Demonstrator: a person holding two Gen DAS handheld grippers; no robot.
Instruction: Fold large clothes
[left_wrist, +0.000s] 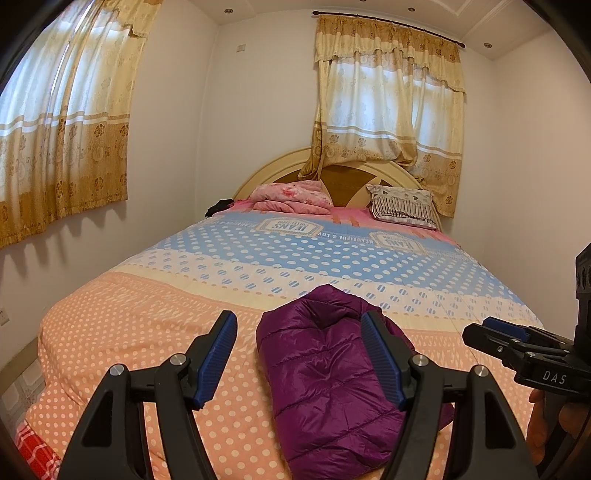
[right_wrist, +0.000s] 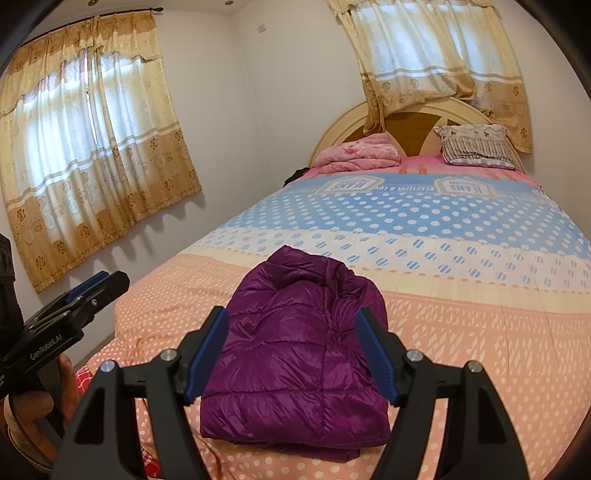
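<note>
A purple quilted puffer jacket (left_wrist: 325, 380) lies folded into a compact bundle on the bed near its foot; it also shows in the right wrist view (right_wrist: 295, 362). My left gripper (left_wrist: 299, 354) is open and empty, held above the jacket's left side. My right gripper (right_wrist: 295, 350) is open and empty, raised over the middle of the jacket. The right gripper shows at the right edge of the left wrist view (left_wrist: 506, 332), and the left gripper at the left edge of the right wrist view (right_wrist: 96, 288). Neither touches the jacket.
The bed has a dotted peach, white and blue cover (left_wrist: 166, 314). A folded pink blanket (left_wrist: 291, 197) and a patterned pillow (left_wrist: 402, 206) lie by the headboard (left_wrist: 258, 173). Curtained windows (left_wrist: 62, 122) are on the walls. A red checked cloth (left_wrist: 37, 450) hangs at the bed's foot.
</note>
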